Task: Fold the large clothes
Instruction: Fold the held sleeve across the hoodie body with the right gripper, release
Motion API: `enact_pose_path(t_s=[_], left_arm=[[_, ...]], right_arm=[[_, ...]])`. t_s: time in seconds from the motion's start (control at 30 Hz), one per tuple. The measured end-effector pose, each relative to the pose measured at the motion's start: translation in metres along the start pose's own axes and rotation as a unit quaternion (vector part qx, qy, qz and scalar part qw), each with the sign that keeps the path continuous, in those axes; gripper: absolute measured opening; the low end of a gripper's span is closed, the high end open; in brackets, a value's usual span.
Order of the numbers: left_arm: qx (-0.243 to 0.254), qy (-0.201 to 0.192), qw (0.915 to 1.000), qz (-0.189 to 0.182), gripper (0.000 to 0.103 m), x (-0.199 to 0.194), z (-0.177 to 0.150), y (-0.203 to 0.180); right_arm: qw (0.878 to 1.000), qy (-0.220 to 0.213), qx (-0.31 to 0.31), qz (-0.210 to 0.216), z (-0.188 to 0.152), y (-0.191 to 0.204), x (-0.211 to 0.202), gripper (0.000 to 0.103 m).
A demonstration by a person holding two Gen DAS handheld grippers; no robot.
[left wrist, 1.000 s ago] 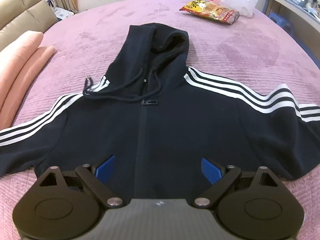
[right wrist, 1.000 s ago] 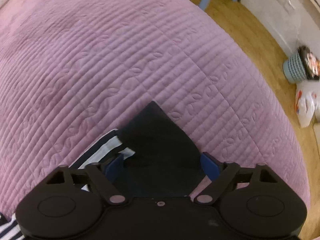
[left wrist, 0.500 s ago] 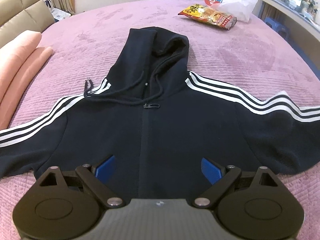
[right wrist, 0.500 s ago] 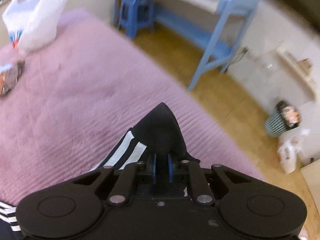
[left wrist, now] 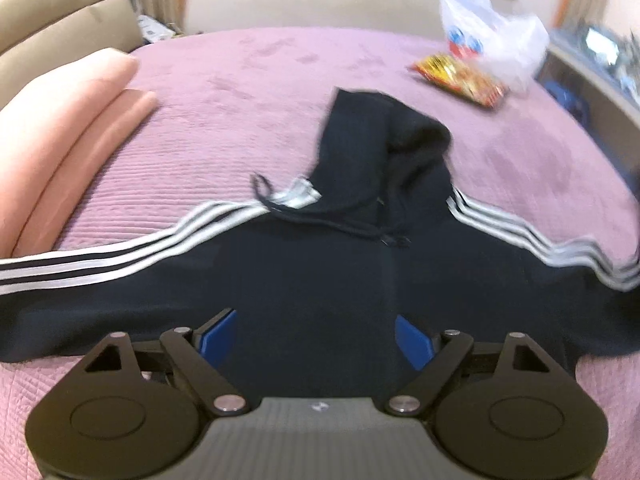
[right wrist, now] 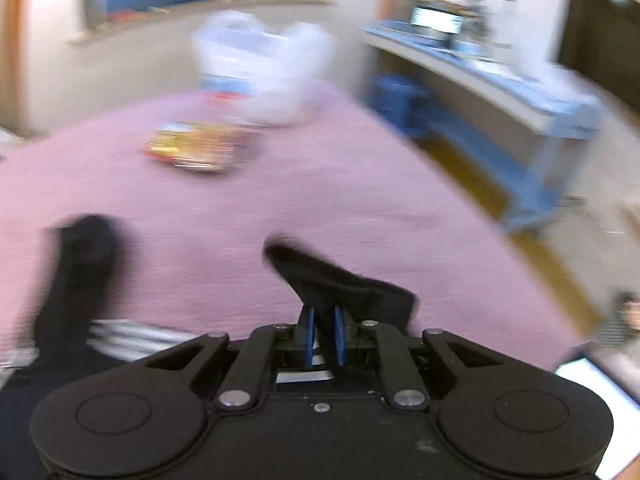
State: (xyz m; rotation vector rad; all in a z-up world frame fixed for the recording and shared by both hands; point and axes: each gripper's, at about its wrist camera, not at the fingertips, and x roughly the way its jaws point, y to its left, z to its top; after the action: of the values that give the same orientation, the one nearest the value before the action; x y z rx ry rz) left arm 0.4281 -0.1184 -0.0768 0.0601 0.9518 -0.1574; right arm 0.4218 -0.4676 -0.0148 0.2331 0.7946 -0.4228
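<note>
Lying spread on the purple bedspread (left wrist: 248, 92), the black hoodie (left wrist: 320, 276) has its sleeve cuff (right wrist: 340, 284) pinched in the right gripper (right wrist: 323, 334), while the left gripper (left wrist: 316, 338) hovers wide apart over its front, and no writing is legible through the blur.

One hoodie (left wrist: 320, 280), one snack bag (left wrist: 460, 80), one plastic bag (left wrist: 492, 40) and one pink blanket (left wrist: 60, 128) lie on one bed (left wrist: 240, 100).

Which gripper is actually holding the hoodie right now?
The right gripper: it is shut on the hoodie's sleeve cuff. The left gripper hangs open above the hoodie.
</note>
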Motion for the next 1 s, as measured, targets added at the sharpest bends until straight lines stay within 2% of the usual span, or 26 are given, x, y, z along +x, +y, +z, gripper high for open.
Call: enact_pose_path(t_s=[0.1,0.17,0.2,0.23,0.27,0.3,0.37,0.4,0.43,0.53,0.63,0.7,0.83,0.9,0.97,1.0], left_arm=[[-0.024,-0.008,0.9997,0.001,0.087,-0.003,0.003,0.035],[-0.036,-0.012,0.9993,-0.003,0.087,-0.001,0.001,0.058],[-0.042,-0.011,0.9991,-0.004,0.087,0.001,0.0,0.069],[-0.046,-0.008,0.9989,-0.006,0.087,0.005,-0.001,0.079],[-0.048,-0.003,0.9988,-0.01,0.086,0.008,-0.002,0.087],[-0.048,0.006,0.9987,-0.017,0.086,0.013,-0.003,0.095],[-0.052,0.024,0.998,-0.027,0.086,0.024,-0.007,0.106],[-0.054,0.028,0.9977,-0.032,0.086,0.028,-0.01,0.11],[-0.053,0.033,0.9973,-0.037,0.086,0.033,-0.012,0.113],[-0.045,0.041,0.9973,-0.04,0.086,0.046,-0.016,0.112],[-0.022,0.037,0.9981,-0.045,0.086,0.055,-0.02,0.103],[0.002,0.035,0.9984,-0.045,0.087,0.061,-0.023,0.093],[0.023,0.055,0.9967,-0.055,0.087,0.069,-0.029,0.076],[0.023,0.063,0.9958,-0.062,0.087,0.072,-0.03,0.07],[0.025,0.066,0.9954,-0.065,0.087,0.072,-0.03,0.067],[0.028,0.066,0.9953,-0.065,0.087,0.072,-0.029,0.066]], right_arm=[[0.996,-0.005,-0.019,0.092,-0.017,0.087,-0.013,0.012],[0.986,0.029,-0.021,0.161,-0.027,0.141,-0.011,0.013],[0.98,0.046,-0.025,0.191,-0.039,0.165,-0.008,0.02],[0.977,0.057,-0.037,0.202,-0.05,0.184,-0.006,0.033],[0.975,0.066,-0.059,0.204,-0.062,0.199,-0.006,0.037],[0.975,0.069,-0.077,0.197,-0.071,0.208,-0.006,0.042],[0.98,0.072,-0.112,0.149,-0.093,0.21,-0.004,0.057],[0.982,0.072,-0.128,0.12,-0.101,0.203,0.004,0.074],[0.984,0.068,-0.141,0.089,-0.107,0.193,0.011,0.076],[0.985,0.063,-0.158,0.013,-0.117,0.154,0.026,0.076],[0.987,0.045,-0.153,-0.03,-0.117,0.113,0.043,0.077],[0.984,0.038,-0.167,-0.047,-0.116,0.099,0.06,0.078],[0.978,0.057,-0.192,-0.057,-0.117,0.087,0.102,0.078],[0.975,0.083,-0.194,-0.073,-0.118,0.082,0.127,0.078],[0.974,0.112,-0.184,-0.072,-0.117,0.076,0.151,0.067],[0.979,0.104,-0.165,-0.064,-0.115,0.072,0.151,0.047]])
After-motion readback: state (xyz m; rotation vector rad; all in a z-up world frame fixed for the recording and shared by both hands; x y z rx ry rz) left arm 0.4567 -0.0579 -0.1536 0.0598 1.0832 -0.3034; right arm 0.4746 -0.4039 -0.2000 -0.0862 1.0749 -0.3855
